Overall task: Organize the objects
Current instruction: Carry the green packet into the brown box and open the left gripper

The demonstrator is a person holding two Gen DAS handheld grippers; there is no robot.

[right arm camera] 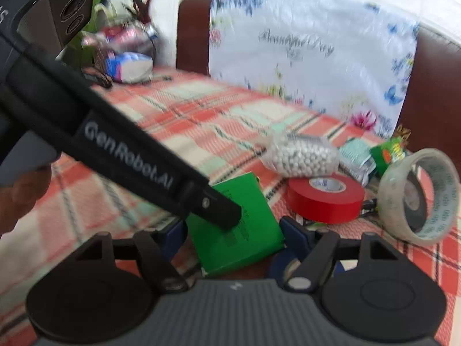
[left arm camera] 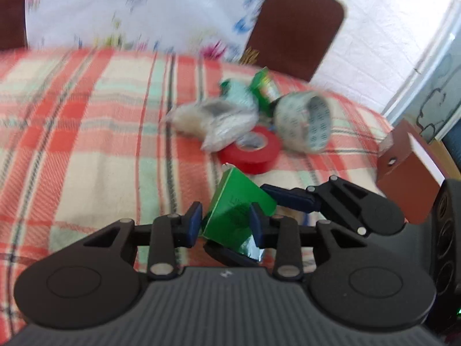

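On the tabletop (right arm camera: 178, 109) the box (right arm camera: 239, 225) lies nearest, between both tongs. Behind it to the right lies the tape roll (right arm camera: 325, 199), with the bag of beads (right arm camera: 302, 158) behind it and the wide tape ring (right arm camera: 417, 196) at its right.

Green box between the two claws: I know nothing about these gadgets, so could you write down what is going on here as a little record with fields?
Held thing: green box, tilted
Left claw: closed on the box's sides
Right claw: one finger on each side of the same box; grip unclear
Beyond the box: red tape roll lying flat, clear tape roll on its edge, bag of white beads, small green packet
Surface: red checked cloth
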